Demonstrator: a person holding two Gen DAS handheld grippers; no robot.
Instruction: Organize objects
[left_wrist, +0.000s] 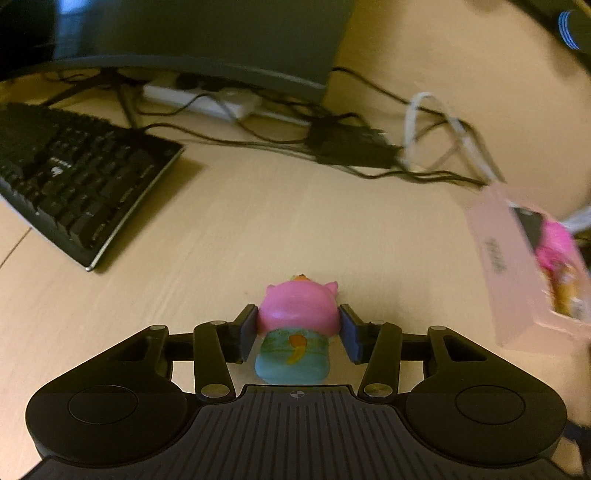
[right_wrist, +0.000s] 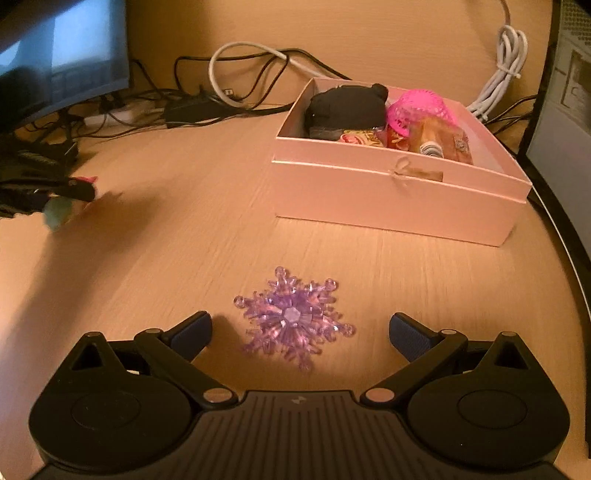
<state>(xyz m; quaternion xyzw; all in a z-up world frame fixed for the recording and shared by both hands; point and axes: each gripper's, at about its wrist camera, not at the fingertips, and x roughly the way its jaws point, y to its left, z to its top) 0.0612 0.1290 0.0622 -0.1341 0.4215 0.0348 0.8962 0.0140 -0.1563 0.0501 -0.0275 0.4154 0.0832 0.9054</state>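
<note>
My left gripper (left_wrist: 297, 328) is shut on a small toy figure (left_wrist: 298, 314) with a pink head and a pale green body, held just above the desk. In the right wrist view the left gripper (right_wrist: 70, 194) and the toy show blurred at the far left. My right gripper (right_wrist: 299, 332) is open, its jaws on either side of a purple crystal snowflake (right_wrist: 293, 317) lying flat on the desk. A pink box (right_wrist: 391, 195) stands beyond it, holding a black plush, a pink mesh item and snack packets. The box also shows blurred in the left wrist view (left_wrist: 517, 273).
A black keyboard (left_wrist: 74, 177) lies at the left, a monitor (left_wrist: 199, 33) behind it. A power strip (left_wrist: 199, 98), a black adapter (left_wrist: 351, 144) and tangled cables (right_wrist: 251, 66) run along the back of the wooden desk (right_wrist: 184, 236). A dark device (right_wrist: 569, 110) stands at the right edge.
</note>
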